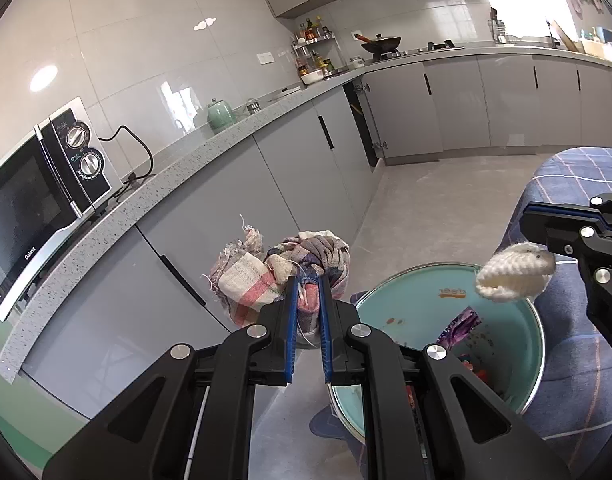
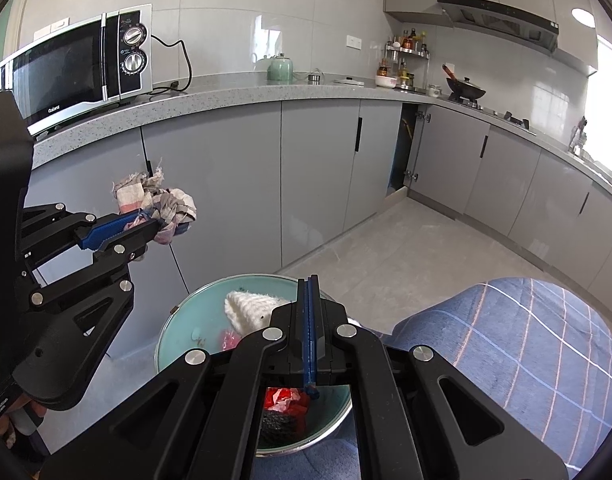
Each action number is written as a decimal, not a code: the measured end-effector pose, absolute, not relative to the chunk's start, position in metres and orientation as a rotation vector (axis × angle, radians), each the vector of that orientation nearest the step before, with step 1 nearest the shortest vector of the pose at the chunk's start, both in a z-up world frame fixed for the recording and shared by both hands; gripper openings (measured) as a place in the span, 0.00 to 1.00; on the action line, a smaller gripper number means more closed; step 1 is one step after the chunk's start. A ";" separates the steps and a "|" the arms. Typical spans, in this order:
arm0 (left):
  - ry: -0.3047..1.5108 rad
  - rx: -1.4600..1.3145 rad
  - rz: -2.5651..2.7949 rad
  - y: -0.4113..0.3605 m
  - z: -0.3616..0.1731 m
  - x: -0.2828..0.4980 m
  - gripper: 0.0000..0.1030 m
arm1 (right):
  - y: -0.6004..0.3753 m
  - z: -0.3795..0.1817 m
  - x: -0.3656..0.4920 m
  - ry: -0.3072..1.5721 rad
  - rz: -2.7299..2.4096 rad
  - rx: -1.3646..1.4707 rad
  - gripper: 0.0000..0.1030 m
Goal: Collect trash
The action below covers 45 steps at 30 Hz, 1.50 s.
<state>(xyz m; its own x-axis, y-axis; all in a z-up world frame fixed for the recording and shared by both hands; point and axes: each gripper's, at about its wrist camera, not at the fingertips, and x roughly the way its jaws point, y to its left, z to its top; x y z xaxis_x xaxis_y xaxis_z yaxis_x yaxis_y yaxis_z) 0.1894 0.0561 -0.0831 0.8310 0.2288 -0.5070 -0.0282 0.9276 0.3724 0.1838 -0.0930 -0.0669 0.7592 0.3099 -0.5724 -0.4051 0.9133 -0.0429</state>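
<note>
My left gripper (image 1: pixel 307 280) is shut on a crumpled checked rag (image 1: pixel 266 276) with frayed edges and holds it in the air left of a teal bin (image 1: pixel 406 308). From the right wrist, this gripper (image 2: pixel 162 222) and the rag (image 2: pixel 162 200) sit at the left, above and left of the bin (image 2: pixel 174 320). My right gripper (image 2: pixel 311 280) has its blue pads pressed together over the bin, with a white knitted piece (image 2: pixel 250 308) hanging at its tips. In the left wrist view the right gripper (image 1: pixel 538 224) holds that white piece (image 1: pixel 514 276) above the bin's rim.
Inside the bin lie a purple wrapper (image 1: pixel 462 324), a red wrapper (image 2: pixel 286 398) and a dark scourer (image 2: pixel 278 420). Grey cabinets (image 2: pixel 318 184) and a counter with a microwave (image 2: pixel 78 68) stand behind. Blue checked fabric (image 2: pixel 526 340) lies right of the bin.
</note>
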 end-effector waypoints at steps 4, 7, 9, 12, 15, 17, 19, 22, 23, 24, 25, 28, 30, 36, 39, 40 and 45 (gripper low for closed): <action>0.580 0.357 0.133 0.057 -0.084 0.190 0.13 | -0.093 -0.068 0.186 0.590 0.394 -0.161 0.01; 0.577 0.353 0.135 0.059 -0.084 0.191 0.28 | -0.096 -0.069 0.191 0.585 0.388 -0.142 0.12; 0.556 0.355 0.160 0.060 -0.082 0.190 0.72 | -0.100 -0.070 0.193 0.581 0.387 -0.121 0.46; 0.547 0.356 0.161 0.060 -0.081 0.188 0.74 | -0.108 -0.070 0.194 0.578 0.382 -0.085 0.56; 0.554 0.353 0.175 0.062 -0.081 0.188 0.82 | -0.115 -0.067 0.193 0.571 0.358 -0.063 0.56; 0.546 0.343 0.185 0.063 -0.079 0.186 0.90 | -0.120 -0.066 0.190 0.570 0.354 -0.044 0.59; 0.535 0.329 0.191 0.063 -0.076 0.182 0.94 | -0.125 -0.063 0.184 0.565 0.347 -0.029 0.60; 0.525 0.313 0.179 0.061 -0.073 0.177 0.94 | -0.132 -0.058 0.169 0.550 0.336 -0.010 0.63; 0.524 0.313 0.174 0.060 -0.072 0.175 0.94 | -0.134 -0.057 0.164 0.546 0.335 -0.009 0.63; 0.520 0.313 0.167 0.059 -0.070 0.173 0.94 | -0.136 -0.053 0.157 0.535 0.328 -0.012 0.63; 0.514 0.310 0.158 0.057 -0.068 0.170 0.94 | -0.138 -0.051 0.152 0.528 0.325 -0.013 0.64; 0.493 0.307 0.149 0.053 -0.061 0.163 0.94 | -0.143 -0.042 0.140 0.506 0.314 -0.007 0.65; 0.483 0.303 0.144 0.052 -0.056 0.159 0.94 | -0.147 -0.035 0.132 0.489 0.306 -0.003 0.66; 0.450 0.282 0.136 0.050 -0.042 0.147 0.94 | -0.155 -0.023 0.117 0.457 0.289 0.001 0.68; 0.437 0.279 0.134 0.050 -0.037 0.142 0.94 | -0.157 -0.021 0.113 0.447 0.284 0.001 0.68; 0.433 0.277 0.133 0.050 -0.036 0.141 0.94 | -0.157 -0.020 0.112 0.445 0.284 0.001 0.68; 0.424 0.272 0.131 0.050 -0.032 0.137 0.94 | -0.158 -0.018 0.107 0.436 0.279 0.002 0.68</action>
<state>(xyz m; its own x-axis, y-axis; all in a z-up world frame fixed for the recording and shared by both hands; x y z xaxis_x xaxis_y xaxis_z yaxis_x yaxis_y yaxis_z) 0.1375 0.0504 -0.0318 0.9037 0.1819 -0.3876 -0.0692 0.9554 0.2871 0.1074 -0.1583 -0.0176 0.8689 0.2668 -0.4169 -0.2660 0.9620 0.0614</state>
